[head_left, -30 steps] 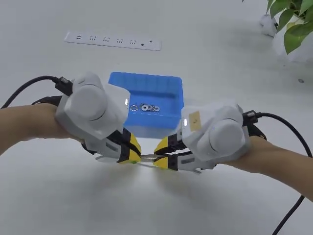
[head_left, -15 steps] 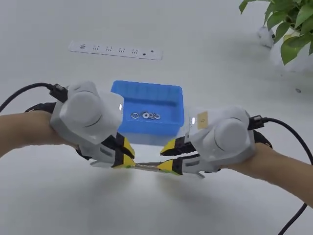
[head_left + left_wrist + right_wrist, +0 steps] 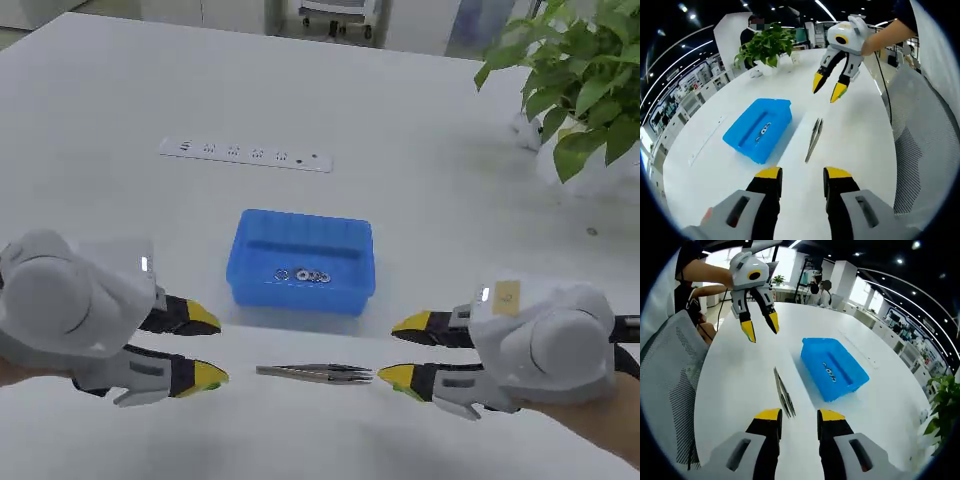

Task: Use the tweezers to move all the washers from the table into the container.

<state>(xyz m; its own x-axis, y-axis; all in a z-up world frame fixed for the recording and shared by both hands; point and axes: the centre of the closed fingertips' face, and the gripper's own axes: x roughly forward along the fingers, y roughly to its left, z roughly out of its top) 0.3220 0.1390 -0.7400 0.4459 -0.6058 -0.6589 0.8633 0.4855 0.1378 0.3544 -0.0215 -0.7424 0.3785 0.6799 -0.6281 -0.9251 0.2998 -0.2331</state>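
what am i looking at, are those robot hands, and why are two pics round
No robot: a person holds a two-jaw gripper in each hand. The rectangular picture comes from a camera on the person's head, looking down at the white table. The round pictures come from fisheye cameras on the grippers, each looking along its own yellow-tipped jaws toward the other gripper. In the head view the left gripper and right gripper face each other, both open, holding nothing. The tweezers lie on the table between them. Beyond sits a blue container with washers inside, then a power strip and a plant.
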